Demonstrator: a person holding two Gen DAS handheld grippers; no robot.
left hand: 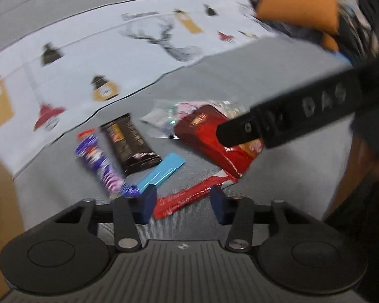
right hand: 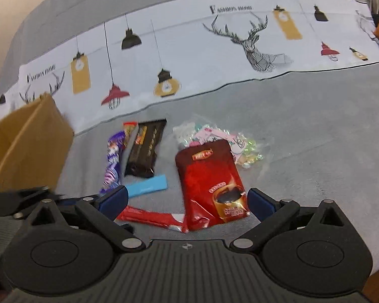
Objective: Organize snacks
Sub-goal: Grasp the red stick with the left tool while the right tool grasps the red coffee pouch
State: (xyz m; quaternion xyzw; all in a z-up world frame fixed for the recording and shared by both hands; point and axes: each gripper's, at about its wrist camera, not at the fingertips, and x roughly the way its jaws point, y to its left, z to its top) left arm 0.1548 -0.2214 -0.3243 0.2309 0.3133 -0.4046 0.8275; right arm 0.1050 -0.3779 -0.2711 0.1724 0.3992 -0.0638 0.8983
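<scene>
Snacks lie in a loose pile on the grey cloth. There is a big red coffee pouch [right hand: 211, 184] [left hand: 214, 139], a thin red stick pack [right hand: 151, 218] [left hand: 187, 199], a blue strip [right hand: 147, 185] [left hand: 161, 171], a dark brown bar [right hand: 145, 149] [left hand: 128, 144], a purple wrapper [right hand: 112, 162] [left hand: 98, 161] and a clear bag of candies [right hand: 222, 139] [left hand: 174, 116]. My left gripper [left hand: 182, 204] is open just above the red stick pack. My right gripper [right hand: 187, 203] is open wide, low over the red pouch and stick pack. The right gripper's arm crosses the left wrist view [left hand: 290, 116] above the pouch.
A cardboard box [right hand: 25, 141] stands at the left of the pile. A white cloth printed with lamps and deer [right hand: 189, 50] lies beyond the snacks. An orange object [left hand: 303, 2] sits at the far right. Bare grey cloth [right hand: 315, 139] lies to the right.
</scene>
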